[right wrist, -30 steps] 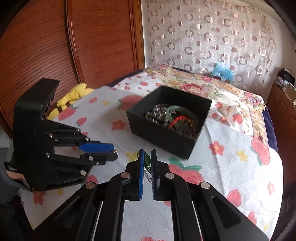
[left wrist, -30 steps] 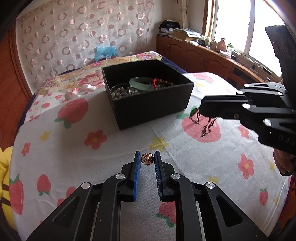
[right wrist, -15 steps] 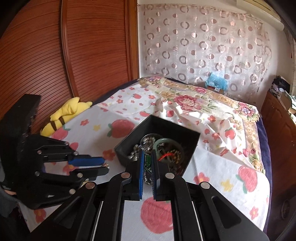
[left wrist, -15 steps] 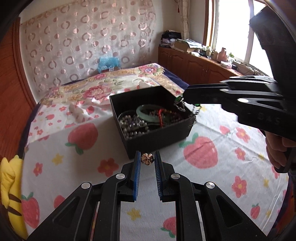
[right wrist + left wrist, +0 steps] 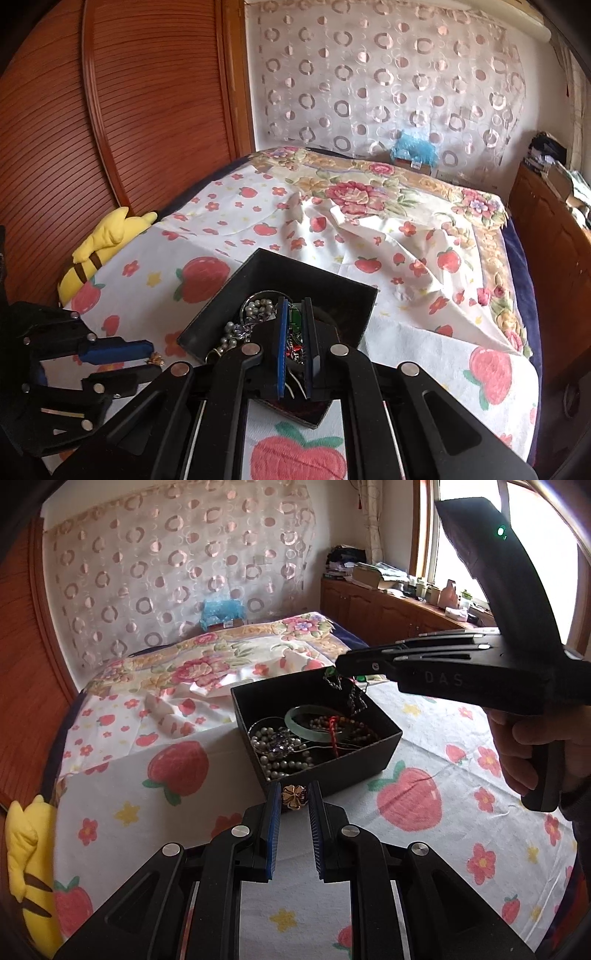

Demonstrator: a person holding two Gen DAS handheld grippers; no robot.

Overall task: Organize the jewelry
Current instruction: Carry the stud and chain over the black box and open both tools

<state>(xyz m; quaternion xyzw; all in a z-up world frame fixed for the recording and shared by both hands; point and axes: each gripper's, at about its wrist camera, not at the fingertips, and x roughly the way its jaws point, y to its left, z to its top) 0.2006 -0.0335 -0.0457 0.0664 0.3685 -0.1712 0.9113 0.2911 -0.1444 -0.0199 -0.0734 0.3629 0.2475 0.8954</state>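
Right between the blue pads of the left gripper (image 5: 294,796) a little gold flower-shaped piece (image 5: 294,796) is sitting clamped tight, hanging above the strawberry-print sheet (image 5: 177,812) just short of the near wall of the black box (image 5: 325,771). Over the far side of that box, the right gripper (image 5: 341,664) is reaching in from the right with a hand (image 5: 524,746) wrapped around its handle, and it's pinching a dark chain with a green bit (image 5: 351,690) that's dangling down into the box. From the right gripper's own camera its pads are nearly together, with the green bit (image 5: 294,319) wedged between them and the box (image 5: 332,291) directly underneath. Inside, just ahead of the left gripper's tips, a pale green bangle (image 5: 306,725), a string of grey pearls (image 5: 280,753) and a dark bead strand with a red tassel (image 5: 334,731) are lying in a heap. Off to the left a yellow plush toy (image 5: 27,849) is poking out at the bed's edge.
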